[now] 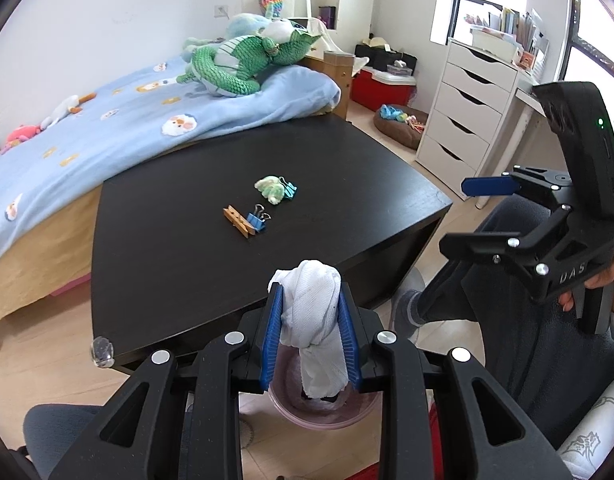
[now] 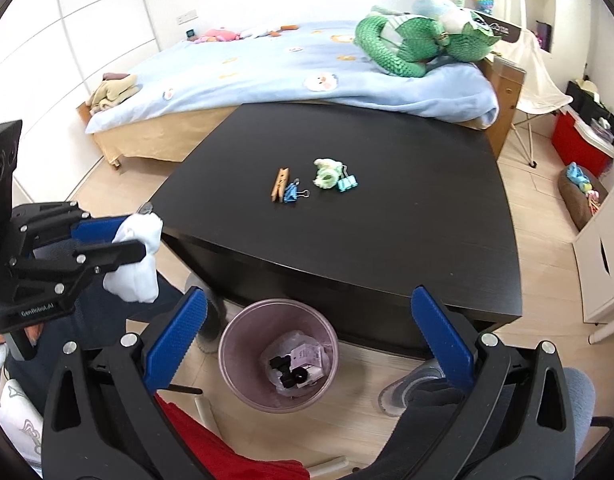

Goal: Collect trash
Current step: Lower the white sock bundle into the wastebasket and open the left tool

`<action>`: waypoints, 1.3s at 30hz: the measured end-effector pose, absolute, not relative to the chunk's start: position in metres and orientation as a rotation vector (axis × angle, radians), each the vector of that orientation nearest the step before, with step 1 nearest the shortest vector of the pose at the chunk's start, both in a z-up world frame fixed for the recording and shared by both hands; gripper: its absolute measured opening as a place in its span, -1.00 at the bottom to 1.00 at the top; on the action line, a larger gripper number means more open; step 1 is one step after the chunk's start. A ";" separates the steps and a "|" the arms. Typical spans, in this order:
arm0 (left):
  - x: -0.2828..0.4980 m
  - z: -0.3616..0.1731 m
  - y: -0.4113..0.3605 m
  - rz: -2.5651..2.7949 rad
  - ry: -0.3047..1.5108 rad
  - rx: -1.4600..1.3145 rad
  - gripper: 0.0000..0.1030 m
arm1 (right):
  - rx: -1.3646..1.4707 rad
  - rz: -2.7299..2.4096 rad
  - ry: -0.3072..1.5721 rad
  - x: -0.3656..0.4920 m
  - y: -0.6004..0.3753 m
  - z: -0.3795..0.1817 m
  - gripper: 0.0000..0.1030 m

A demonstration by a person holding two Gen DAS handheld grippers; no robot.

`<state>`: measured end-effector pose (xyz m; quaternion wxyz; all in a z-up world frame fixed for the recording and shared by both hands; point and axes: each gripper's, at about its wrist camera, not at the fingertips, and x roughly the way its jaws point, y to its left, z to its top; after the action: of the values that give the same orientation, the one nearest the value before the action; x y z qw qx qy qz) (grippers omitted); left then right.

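Note:
My left gripper (image 1: 311, 300) is shut on a crumpled white tissue (image 1: 313, 324) and holds it over the pink trash bin (image 1: 323, 416) on the floor by the black table (image 1: 187, 240). In the right wrist view the same tissue (image 2: 137, 256) hangs in the left gripper (image 2: 135, 236), left of and above the bin (image 2: 243, 344), which holds several scraps. My right gripper (image 2: 307, 340) is open and empty above the bin. On the table lie a green crumpled wad (image 2: 325, 174), a wooden clothespin (image 2: 279, 184) and two blue binder clips (image 2: 291, 194).
A bed with a blue blanket (image 2: 267, 68) and a green plush toy (image 2: 419, 44) stands behind the table. White drawers (image 1: 463, 108) and a red box (image 1: 381, 86) are at the right. The person's legs (image 1: 507, 280) are near the bin.

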<state>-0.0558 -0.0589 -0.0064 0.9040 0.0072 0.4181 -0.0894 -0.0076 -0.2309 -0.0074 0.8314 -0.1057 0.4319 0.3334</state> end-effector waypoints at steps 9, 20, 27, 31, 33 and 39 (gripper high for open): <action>-0.052 -0.005 -0.068 -0.214 0.871 0.028 -0.46 | -0.196 0.694 0.921 -0.005 -0.237 -0.007 0.94; -0.048 -0.004 -0.060 -0.178 0.842 -0.017 0.78 | -0.183 0.695 0.927 -0.004 -0.239 -0.008 0.94; -0.046 -0.007 -0.044 -0.104 0.856 -0.065 0.85 | -0.181 0.700 0.929 -0.004 -0.237 -0.010 0.94; -0.047 -0.006 -0.042 -0.095 0.854 -0.070 0.85 | -0.182 0.704 0.930 -0.003 -0.235 -0.010 0.94; -0.047 -0.007 -0.041 -0.091 0.857 -0.076 0.85 | -0.181 0.705 0.930 -0.004 -0.235 -0.011 0.94; -0.040 -0.009 -0.032 -0.079 0.880 -0.122 0.86 | -0.189 0.719 0.923 -0.001 -0.229 -0.010 0.94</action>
<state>-0.0398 -0.0322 -0.0093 0.9023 -0.0592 0.4254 -0.0382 -0.0011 -0.2293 -0.0103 0.8296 -0.0889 0.4351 0.3386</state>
